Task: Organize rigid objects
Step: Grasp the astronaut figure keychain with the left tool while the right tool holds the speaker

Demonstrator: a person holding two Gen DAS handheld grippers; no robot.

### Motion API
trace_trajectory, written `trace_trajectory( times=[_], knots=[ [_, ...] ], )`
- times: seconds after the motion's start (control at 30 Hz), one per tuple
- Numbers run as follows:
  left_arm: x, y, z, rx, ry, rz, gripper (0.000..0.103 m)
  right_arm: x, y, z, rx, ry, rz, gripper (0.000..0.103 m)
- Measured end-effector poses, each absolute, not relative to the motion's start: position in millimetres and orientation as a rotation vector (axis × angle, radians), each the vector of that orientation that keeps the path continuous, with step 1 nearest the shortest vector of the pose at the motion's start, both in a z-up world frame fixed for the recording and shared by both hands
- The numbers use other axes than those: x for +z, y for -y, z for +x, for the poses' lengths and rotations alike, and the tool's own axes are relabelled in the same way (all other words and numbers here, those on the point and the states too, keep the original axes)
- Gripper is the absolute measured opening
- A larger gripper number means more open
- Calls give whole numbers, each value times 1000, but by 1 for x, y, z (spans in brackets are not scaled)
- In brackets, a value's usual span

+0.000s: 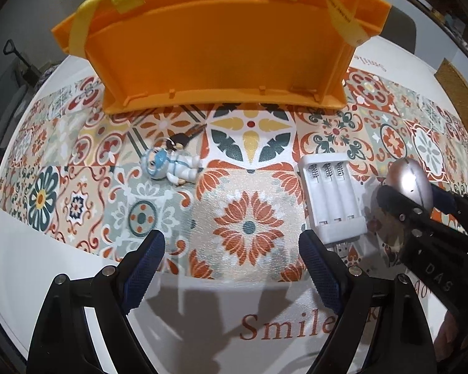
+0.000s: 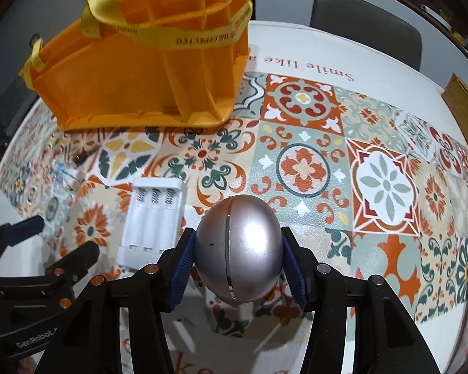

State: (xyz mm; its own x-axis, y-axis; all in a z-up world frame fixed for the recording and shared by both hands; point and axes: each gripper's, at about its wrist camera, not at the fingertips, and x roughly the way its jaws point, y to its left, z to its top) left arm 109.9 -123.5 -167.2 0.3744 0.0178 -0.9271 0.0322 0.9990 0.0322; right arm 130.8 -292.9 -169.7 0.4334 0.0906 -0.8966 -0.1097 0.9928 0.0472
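Right gripper (image 2: 237, 265) | clamps silver egg (image 2: 238, 249) | beside battery holder (image 2: 151, 221)

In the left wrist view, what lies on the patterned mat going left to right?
Astronaut figurine → white battery holder → silver egg-shaped object, held in the right tongs.

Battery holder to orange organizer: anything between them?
Nothing: between battery holder and orange organizer only bare patterned tablecloth, clearest in right wrist view.
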Motion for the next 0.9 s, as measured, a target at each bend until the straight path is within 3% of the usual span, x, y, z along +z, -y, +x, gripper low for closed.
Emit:
trace_trajectory(
  times=[0.47, 0.9],
  knots=[
    [-144, 94, 111, -60, -1043, 66, 88, -137, 257, 116, 85, -1042, -16, 53],
    [-162, 71, 147, -117, -1055, 71, 88, -144, 235, 128, 57, -1049, 0, 53]
  ],
)
